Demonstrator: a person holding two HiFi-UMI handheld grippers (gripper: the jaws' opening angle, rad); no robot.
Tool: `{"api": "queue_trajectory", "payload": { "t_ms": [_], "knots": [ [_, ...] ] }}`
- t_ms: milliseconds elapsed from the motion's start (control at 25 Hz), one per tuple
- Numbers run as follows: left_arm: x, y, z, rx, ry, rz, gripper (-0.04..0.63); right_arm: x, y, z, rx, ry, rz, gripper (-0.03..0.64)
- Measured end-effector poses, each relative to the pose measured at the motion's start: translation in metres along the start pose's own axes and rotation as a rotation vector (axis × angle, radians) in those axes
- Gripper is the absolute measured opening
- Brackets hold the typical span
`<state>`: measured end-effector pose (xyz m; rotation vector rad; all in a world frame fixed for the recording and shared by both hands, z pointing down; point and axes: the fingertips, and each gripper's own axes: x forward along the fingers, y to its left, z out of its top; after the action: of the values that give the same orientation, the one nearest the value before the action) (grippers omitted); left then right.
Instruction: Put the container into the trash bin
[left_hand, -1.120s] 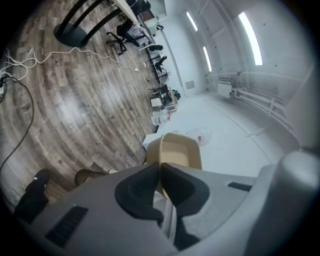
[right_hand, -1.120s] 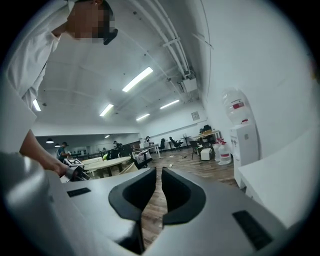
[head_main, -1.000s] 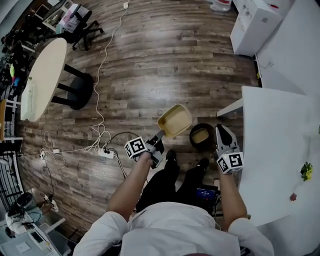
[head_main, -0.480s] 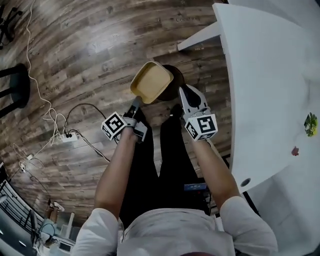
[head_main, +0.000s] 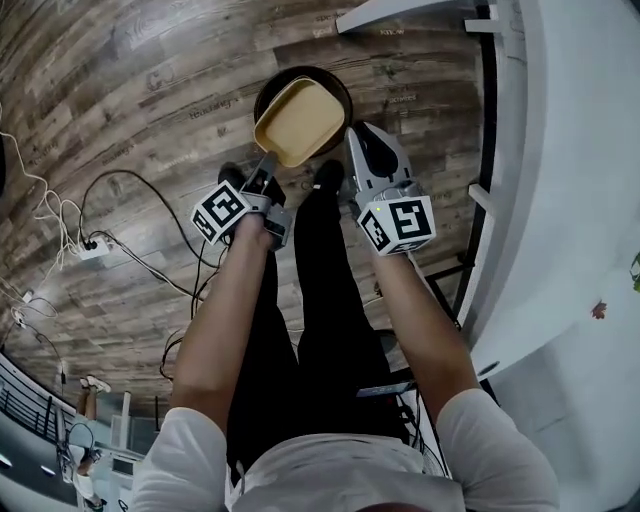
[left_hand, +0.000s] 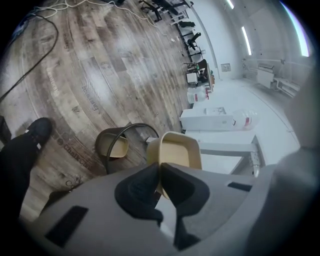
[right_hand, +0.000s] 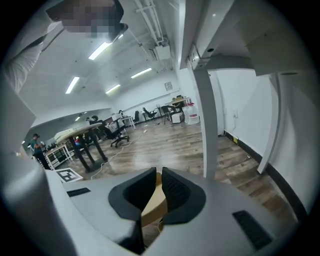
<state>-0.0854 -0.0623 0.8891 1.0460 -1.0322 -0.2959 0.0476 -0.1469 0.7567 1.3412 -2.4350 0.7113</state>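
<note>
We've got the tan rectangular plastic container (head_main: 298, 120) pinched in our left gripper (head_main: 268, 172), above the round black trash bin (head_main: 268, 92). Our right gripper (head_main: 362, 140) is pressed nearly together, empty.

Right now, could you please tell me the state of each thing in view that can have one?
Tan rectangular container: empty, open side up, gripped by its rim, over the bin.
Round black trash bin: upright, open, with a tan item inside.
Left gripper: shut on the container's rim.
Right gripper: shut, tip beside the container's edge.
</note>
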Motion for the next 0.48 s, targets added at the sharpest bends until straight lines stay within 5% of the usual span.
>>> {"api": "queue_trajectory", "payload": {
  "t_ms": [240,480],
  "knots": [
    [0.04,0.042,-0.008,-0.024,0.001,0.057,0.025,0.014,-0.026,-0.028,0.011,0.001,-0.021,0.058],
    [0.058,0.074,-0.026,-0.175,-0.087,0.102,0.025,0.017,-0.029,-0.05,0.034,0.019,-0.021,0.058]
  ]
}}
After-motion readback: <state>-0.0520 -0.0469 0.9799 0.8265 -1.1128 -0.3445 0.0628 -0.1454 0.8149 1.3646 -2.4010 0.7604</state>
